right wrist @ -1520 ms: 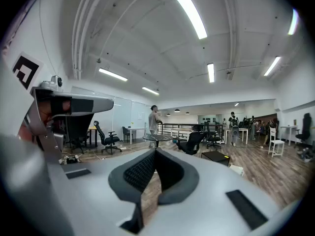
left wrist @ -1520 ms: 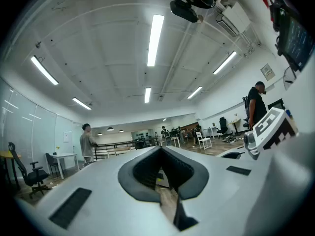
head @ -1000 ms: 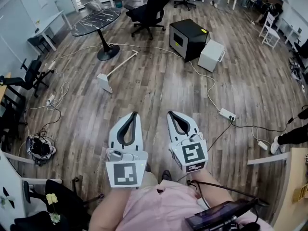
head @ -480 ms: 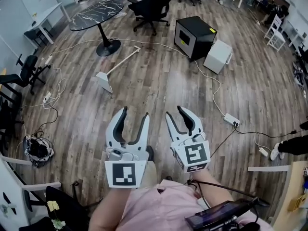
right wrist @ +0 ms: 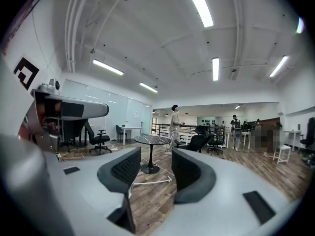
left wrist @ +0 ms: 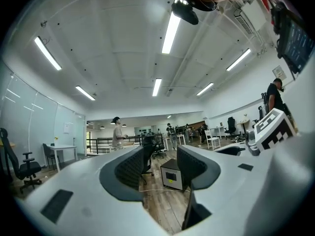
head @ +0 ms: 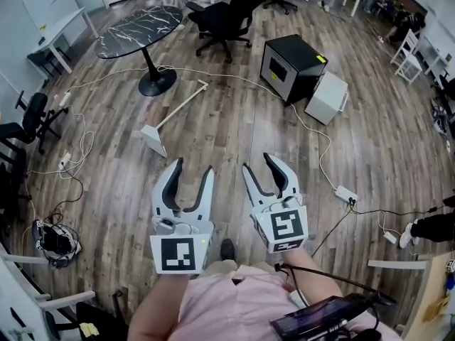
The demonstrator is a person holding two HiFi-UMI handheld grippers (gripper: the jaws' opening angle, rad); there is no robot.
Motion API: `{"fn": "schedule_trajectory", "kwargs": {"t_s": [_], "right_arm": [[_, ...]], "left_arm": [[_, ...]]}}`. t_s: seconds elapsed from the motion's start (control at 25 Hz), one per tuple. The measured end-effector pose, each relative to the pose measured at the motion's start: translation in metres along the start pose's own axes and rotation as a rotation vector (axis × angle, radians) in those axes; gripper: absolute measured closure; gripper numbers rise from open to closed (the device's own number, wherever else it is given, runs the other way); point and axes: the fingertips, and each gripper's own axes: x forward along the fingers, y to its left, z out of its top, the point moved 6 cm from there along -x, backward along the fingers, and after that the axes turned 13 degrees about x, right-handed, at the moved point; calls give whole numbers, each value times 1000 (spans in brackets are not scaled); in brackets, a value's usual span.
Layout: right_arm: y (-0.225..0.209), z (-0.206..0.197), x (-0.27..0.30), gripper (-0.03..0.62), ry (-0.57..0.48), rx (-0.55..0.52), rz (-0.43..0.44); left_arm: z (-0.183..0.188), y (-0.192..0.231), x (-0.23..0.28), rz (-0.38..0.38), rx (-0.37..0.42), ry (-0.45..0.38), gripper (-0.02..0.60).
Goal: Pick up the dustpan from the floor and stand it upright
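The white dustpan [head: 152, 138] lies flat on the wood floor, its long handle [head: 181, 103] running up-right toward the round table. It lies ahead and slightly left of both grippers, well apart from them. My left gripper [head: 193, 165] is held level; its jaws have just been opening and nothing is between them. My right gripper [head: 257, 162] beside it is also open and empty. In the right gripper view the handle [right wrist: 153, 181] shows on the floor through the gap of that gripper [right wrist: 150, 168]. The left gripper [left wrist: 160, 168] frames a black box.
A round marble table [head: 138, 30] and an office chair [head: 224, 16] stand beyond the dustpan. A black box [head: 293, 57] and a white box [head: 327, 96] sit at the upper right. Cables and a power strip [head: 346, 194] cross the floor. A person's shoe [head: 426, 226] shows at the right.
Both grippers went from shut to open. The whole view has advanced across the floor, so the dustpan now lies nearer to the grippers.
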Motion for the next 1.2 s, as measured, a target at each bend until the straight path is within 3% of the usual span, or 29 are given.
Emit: {"fn": "schedule_trajectory", "kwargs": {"t_s": [0.4,0.84,0.96,1.2], "right_arm": [[-37,12,63,398,-19,2,-59],[-147,16,174,402,6,50,-95],[-174,24,205,402,11,57,-88],[-213,48,259,415,3,60,-51]], "left_arm": [[-16,26,74,-18,40,16,371],[-49,14,219,-81,49,94,372],[-52,15,261,-95,93,94,371],[-42,22,329,-73,100,78,373]]}}
